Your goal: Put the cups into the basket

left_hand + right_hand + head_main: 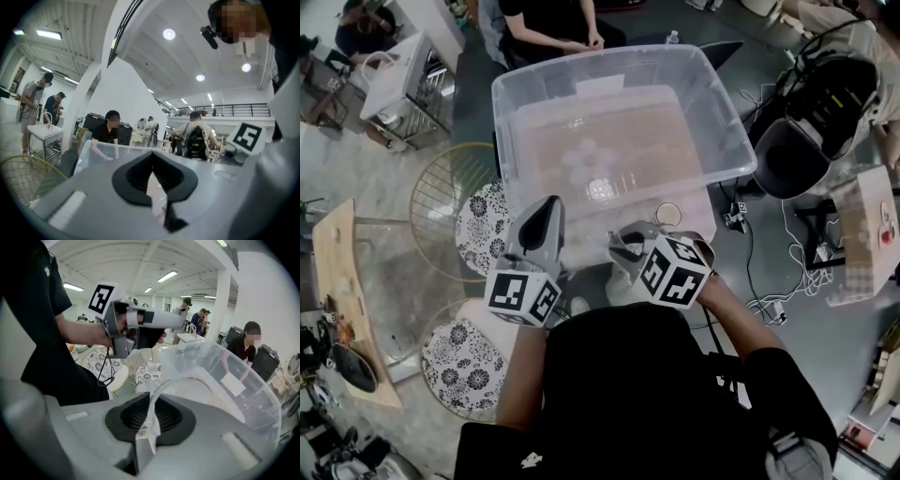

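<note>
The right claw [150,401] is clamped on the thin wall of a clear cup [187,380], pinching the plastic flat between the pads so that the rim arcs out ahead of the jaws. A grip on the wall suits a light, soft cup: it hangs mouth forward from the claw and can be dropped by simply easing the jaws. The claw tilts down toward the basket [262,380], a large clear plastic tub, and sits just short of its near wall, so the cup is not yet inside.

The left claw [152,176] points level at the basket's near side with its jaws drawn all but together. Only a pale sliver shows between them, and whether that is plastic or light cannot be told. No cup rim shows ahead of it, so it is probably idle, kept out of the way.

In the head view the basket [712,112] already holds a few clear cups [600,187] on its floor, near the middle. One more ring-shaped rim [668,214] lies by the near wall; inside or outside is unclear
</note>
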A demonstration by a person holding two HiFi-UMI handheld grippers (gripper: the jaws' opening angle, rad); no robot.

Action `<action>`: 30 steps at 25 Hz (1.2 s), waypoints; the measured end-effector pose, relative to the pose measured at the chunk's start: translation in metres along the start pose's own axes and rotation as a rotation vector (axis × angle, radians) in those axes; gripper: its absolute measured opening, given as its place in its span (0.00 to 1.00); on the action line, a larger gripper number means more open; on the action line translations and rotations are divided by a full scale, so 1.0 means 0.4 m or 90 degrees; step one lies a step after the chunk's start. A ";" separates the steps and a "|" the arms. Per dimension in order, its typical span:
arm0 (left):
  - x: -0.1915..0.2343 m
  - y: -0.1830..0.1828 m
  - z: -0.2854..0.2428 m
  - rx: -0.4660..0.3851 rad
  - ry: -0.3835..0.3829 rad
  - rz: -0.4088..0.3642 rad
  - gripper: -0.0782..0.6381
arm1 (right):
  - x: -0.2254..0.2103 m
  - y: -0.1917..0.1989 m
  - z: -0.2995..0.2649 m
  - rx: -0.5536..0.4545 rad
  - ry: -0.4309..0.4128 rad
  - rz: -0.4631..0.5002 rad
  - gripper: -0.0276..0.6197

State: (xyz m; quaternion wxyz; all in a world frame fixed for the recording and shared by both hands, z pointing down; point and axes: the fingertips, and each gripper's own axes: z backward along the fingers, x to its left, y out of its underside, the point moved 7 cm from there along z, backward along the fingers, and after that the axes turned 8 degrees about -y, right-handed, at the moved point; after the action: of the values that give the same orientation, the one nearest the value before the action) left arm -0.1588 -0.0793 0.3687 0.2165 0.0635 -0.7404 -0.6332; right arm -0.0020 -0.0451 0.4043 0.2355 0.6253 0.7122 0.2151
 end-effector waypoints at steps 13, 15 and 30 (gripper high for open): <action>0.007 0.002 -0.014 -0.001 -0.024 0.007 0.12 | -0.223 -0.086 0.128 -0.020 0.095 0.039 0.10; 0.014 -0.004 -0.012 -0.004 -0.032 0.010 0.12 | -0.263 -0.092 0.123 0.012 0.107 0.058 0.10; 0.055 -0.002 -0.001 0.002 -0.104 0.014 0.12 | -0.509 -0.019 -0.132 0.175 0.045 0.052 0.10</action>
State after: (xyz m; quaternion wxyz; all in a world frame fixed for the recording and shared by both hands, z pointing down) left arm -0.1786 -0.0878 0.3734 0.1624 0.0038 -0.7570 -0.6329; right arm -0.0182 -0.2488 0.4554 0.1134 0.6720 0.7170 0.1466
